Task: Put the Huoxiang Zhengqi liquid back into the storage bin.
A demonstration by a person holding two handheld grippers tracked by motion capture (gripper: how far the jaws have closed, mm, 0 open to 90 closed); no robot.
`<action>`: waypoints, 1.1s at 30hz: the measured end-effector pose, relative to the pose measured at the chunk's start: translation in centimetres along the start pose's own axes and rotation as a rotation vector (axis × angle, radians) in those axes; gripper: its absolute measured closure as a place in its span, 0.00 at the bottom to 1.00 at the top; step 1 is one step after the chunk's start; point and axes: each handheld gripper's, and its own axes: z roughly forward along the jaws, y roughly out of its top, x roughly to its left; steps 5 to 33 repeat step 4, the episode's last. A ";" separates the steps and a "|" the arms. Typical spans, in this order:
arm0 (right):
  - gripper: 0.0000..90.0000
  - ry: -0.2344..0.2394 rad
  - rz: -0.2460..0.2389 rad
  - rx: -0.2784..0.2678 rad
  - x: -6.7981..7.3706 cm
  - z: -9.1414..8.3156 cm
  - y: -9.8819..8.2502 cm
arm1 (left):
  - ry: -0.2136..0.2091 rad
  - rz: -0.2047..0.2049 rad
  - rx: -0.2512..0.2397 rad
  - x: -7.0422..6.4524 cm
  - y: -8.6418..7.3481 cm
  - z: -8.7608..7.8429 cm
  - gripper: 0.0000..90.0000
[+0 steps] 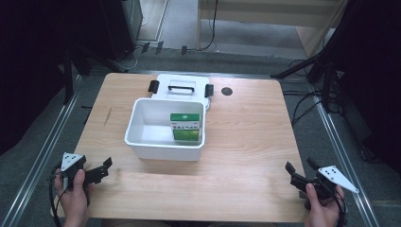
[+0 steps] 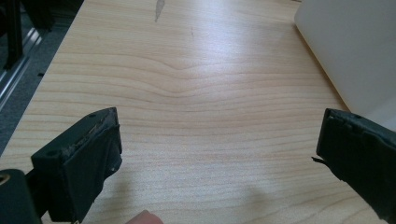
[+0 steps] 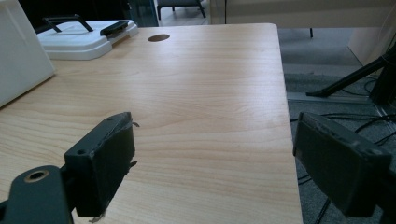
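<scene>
High view, bin: a white open bin (image 1: pixel 163 146) sits mid-table, long axis running side to side, with a green and white box (image 1: pixel 185 126) inside against its right wall, standing upright.
High view, lid: a white lid (image 1: pixel 182 86) with a black handle lies flat just behind the bin, at 12 o'clock from it, touching or nearly touching its far rim.
High view, left gripper: the left gripper (image 1: pixel 100 169) rests low at the table's near left corner, jaws spread, nothing between them; the bin lies at about 1 o'clock from it, near.
High view, right gripper: the right gripper (image 1: pixel 300 170) sits at the near right corner, jaws spread and empty; the bin is at about 10 o'clock, well apart.
High view, nearer hand: by my judgement the left one, though the box sits on the bin's right side.

Left gripper view, jaws: wide apart, only bare wooden table (image 2: pixel 196 107) between them.
Left gripper view, bin: its white outer wall (image 2: pixel 355 51) rises at 2 o'clock, near the right-hand jaw but apart from it.

Right gripper view, jaws: wide apart, gripping nothing, one over the table's right edge.
Right gripper view, bin and lid: bin wall (image 3: pixel 21 56) at 10 o'clock; lid (image 3: pixel 84 39) beyond it at 11 o'clock.
Right gripper view, hole: a dark round hole (image 3: pixel 158 38) in the tabletop at 12 o'clock.
</scene>
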 end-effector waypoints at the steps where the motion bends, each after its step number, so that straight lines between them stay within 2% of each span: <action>1: 0.15 -0.004 0.002 -0.001 0.0 0.0 -0.1 | 0.000 -0.001 0.001 0.0 0.0 0.0 0.01; 33: 0.15 -0.006 0.008 0.003 -0.1 0.1 -0.4 | -0.005 0.000 -0.002 0.0 0.0 0.1 0.01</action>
